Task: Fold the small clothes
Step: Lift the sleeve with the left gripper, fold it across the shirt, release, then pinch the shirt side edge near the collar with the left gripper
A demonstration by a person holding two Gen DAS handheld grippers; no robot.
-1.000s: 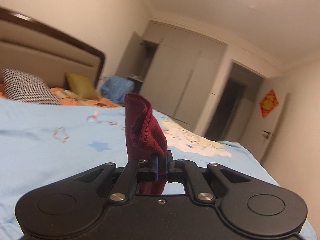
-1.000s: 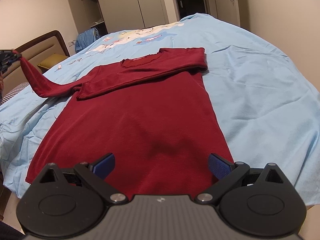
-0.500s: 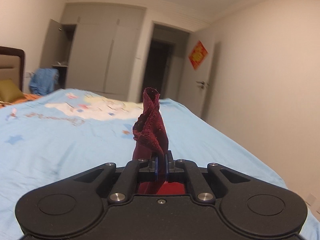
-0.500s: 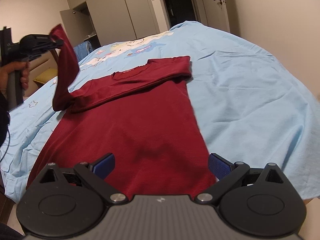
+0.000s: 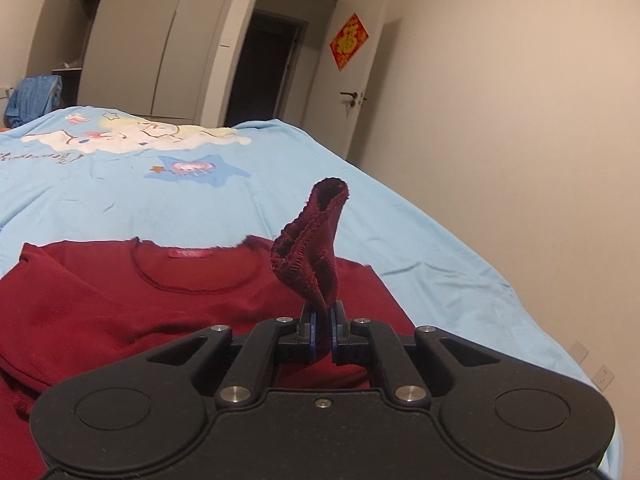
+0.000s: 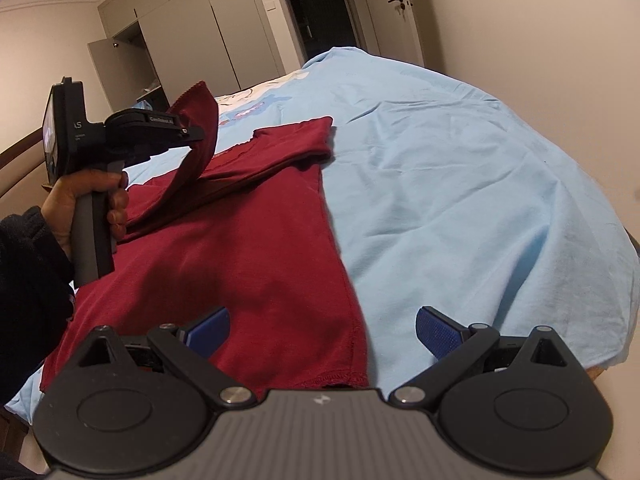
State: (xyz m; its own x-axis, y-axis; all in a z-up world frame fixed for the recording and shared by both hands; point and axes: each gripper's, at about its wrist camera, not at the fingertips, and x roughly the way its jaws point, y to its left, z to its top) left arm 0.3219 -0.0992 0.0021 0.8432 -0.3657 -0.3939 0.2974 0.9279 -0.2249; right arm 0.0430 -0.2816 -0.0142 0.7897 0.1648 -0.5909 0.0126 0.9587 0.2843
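Observation:
A dark red long-sleeved shirt [image 6: 248, 248] lies flat on the light blue bed sheet [image 6: 460, 168], its right sleeve folded across the chest. My left gripper [image 5: 322, 334] is shut on the cuff of the left sleeve [image 5: 316, 248], which sticks up between the fingers above the shirt's neckline [image 5: 192, 270]. In the right wrist view the left gripper [image 6: 196, 133] holds that sleeve [image 6: 200, 136] lifted over the shirt's upper left part. My right gripper [image 6: 323, 330] hangs open over the shirt's lower hem [image 6: 332, 382], with nothing between its blue pads [image 6: 434, 330].
The bed's blue sheet [image 5: 120, 200] carries a cartoon print [image 5: 132, 140] toward the far end. Grey wardrobes [image 5: 132, 52], an open doorway [image 5: 272, 72] and a white door [image 6: 400, 12] stand beyond the bed. A hand and dark sleeve [image 6: 36, 264] hold the left gripper's handle.
The left gripper has carried the sleeve from the far left, up and rightward over the shirt's chest, and turned toward the doorway. The right gripper stayed open near the hem, shifting slightly right.

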